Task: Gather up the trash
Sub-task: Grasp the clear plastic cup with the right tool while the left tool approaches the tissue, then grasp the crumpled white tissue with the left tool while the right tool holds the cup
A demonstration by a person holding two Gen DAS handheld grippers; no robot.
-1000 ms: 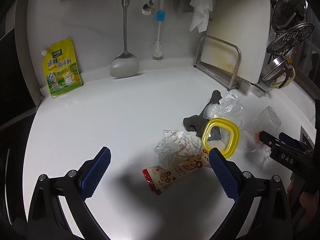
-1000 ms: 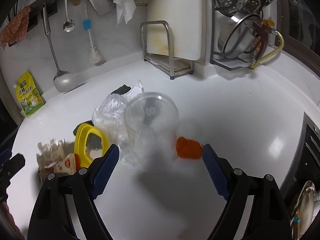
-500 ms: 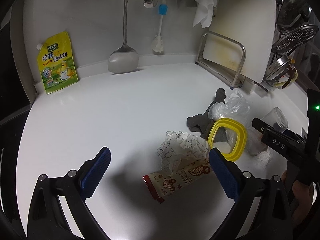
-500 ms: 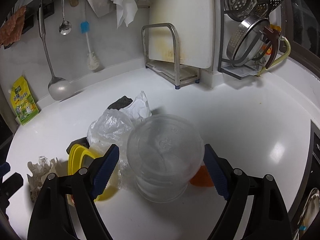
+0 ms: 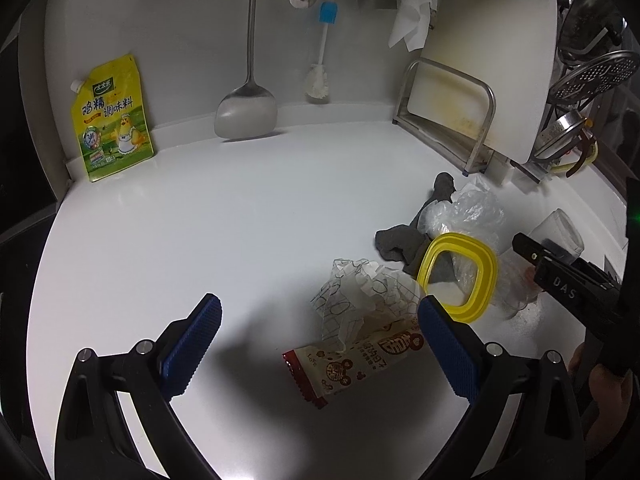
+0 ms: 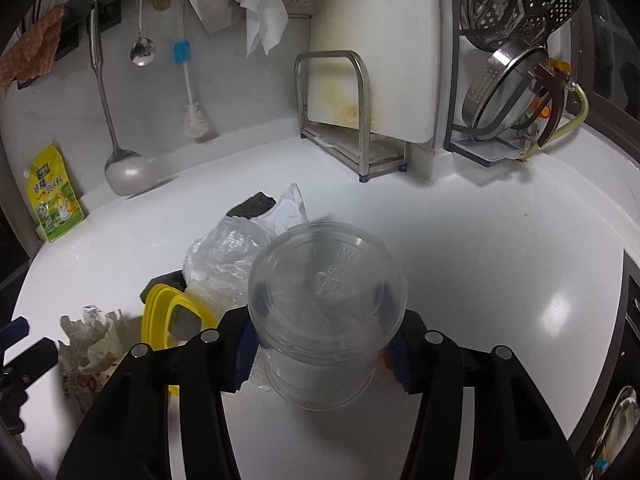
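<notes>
- The right gripper (image 6: 320,354) is closing its jaws around a clear plastic jar (image 6: 326,300); the blue pads sit against both sides of the jar's lower body, and the jar's flat base faces the camera.
- The jar stands out over the white worktop (image 6: 480,248), just right of the yellow lid ring (image 6: 160,300).
- A crumpled clear plastic bag (image 6: 224,252) lies just behind the yellow lid ring, with a dark cloth (image 5: 400,240) touching the ring's far side.
- The left gripper (image 5: 320,332) hangs with its jaws wide apart and nothing between the pads.
- A snack wrapper (image 5: 352,360) lies flat on the worktop just in front of the yellow lid ring, between the left gripper's fingers.
- Crumpled printed paper (image 5: 360,292) rests on the wrapper's far edge, just left of the ring.
- A yellow seasoning pouch (image 5: 110,120) leans against the wall, well apart from the ring on the left.
</notes>
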